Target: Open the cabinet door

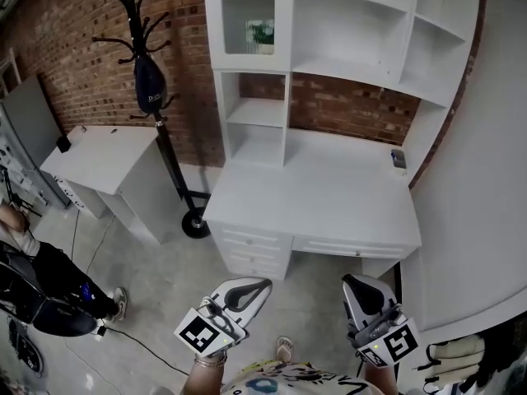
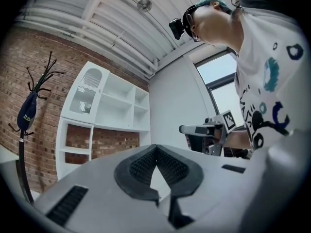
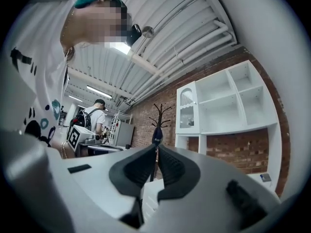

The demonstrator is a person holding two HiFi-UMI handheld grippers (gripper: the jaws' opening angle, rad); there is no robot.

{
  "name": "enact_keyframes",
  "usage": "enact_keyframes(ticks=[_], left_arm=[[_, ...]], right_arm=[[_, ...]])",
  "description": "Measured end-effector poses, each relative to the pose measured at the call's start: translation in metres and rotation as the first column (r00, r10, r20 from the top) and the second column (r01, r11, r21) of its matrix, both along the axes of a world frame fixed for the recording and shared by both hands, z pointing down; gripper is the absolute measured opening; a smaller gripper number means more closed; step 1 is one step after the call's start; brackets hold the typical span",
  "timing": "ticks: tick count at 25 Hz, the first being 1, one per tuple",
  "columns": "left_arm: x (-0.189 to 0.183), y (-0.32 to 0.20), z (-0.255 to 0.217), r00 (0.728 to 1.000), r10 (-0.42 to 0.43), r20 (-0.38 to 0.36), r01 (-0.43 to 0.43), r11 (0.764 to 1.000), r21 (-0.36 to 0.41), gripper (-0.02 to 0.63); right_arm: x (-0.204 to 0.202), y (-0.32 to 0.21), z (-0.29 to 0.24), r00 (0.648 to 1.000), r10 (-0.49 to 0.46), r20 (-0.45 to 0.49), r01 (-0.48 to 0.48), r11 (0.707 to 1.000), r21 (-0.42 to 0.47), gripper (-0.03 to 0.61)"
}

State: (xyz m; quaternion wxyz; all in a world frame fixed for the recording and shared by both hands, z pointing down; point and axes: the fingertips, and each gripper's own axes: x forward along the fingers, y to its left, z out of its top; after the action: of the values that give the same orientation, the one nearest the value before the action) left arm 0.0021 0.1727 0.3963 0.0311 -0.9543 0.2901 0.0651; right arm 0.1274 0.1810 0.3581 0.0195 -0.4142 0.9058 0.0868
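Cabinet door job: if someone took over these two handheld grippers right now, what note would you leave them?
Left gripper: jaws shut, empty.
Right gripper: jaws shut, empty.
Both are held low, short of the white desk, touching nothing.
Cabinet door: glass-fronted, top left above the desk, looks closed.
Done: nothing yet.
Left: reach up to the door, take hold of it, swing it open.

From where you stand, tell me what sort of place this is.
Probably an industrial or workshop room staged as a home study. It has a bare brick wall and a concrete floor, with a white desk under a shelf hutch and a coat rack beside it.
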Motion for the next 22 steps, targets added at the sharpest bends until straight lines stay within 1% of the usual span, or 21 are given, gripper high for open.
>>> enact_keyframes(ticks=[4,8,11,13,18,22], left_arm=[[0.012,-0.03,-0.002,0.999,-0.041,0.002,0.041,0.999,0.008,0.014],[0.02,-0.053,0.003,0.996,-0.083,0.014,0.083,0.997,-0.002,0.014],[0.026,-0.064,0.006,0.995,-0.093,0.023,0.093,0.996,-0.015,0.014],[0.03,-0.071,0.007,0.996,-0.084,0.019,0.085,0.996,-0.029,0.014],[0.027,-0.096,0.015,0.993,-0.11,0.035,0.111,0.993,-0.041,0.014],[0.02,-0.124,0.022,0.995,-0.093,0.042,0.095,0.994,-0.048,0.014]], right_arm=[[0.016,-0.033,-0.003,1.0,-0.027,0.004,0.027,1.0,0.01,0.031],[0.029,-0.058,0.007,0.999,-0.041,0.026,0.041,0.999,-0.018,0.031],[0.036,-0.073,0.01,0.998,-0.05,0.042,0.052,0.998,-0.036,0.031],[0.039,-0.084,0.011,0.997,-0.053,0.052,0.055,0.998,-0.042,0.031],[0.034,-0.113,0.015,0.996,-0.066,0.06,0.068,0.997,-0.045,0.031],[0.023,-0.138,0.013,0.996,-0.068,0.06,0.07,0.997,-0.04,0.031]])
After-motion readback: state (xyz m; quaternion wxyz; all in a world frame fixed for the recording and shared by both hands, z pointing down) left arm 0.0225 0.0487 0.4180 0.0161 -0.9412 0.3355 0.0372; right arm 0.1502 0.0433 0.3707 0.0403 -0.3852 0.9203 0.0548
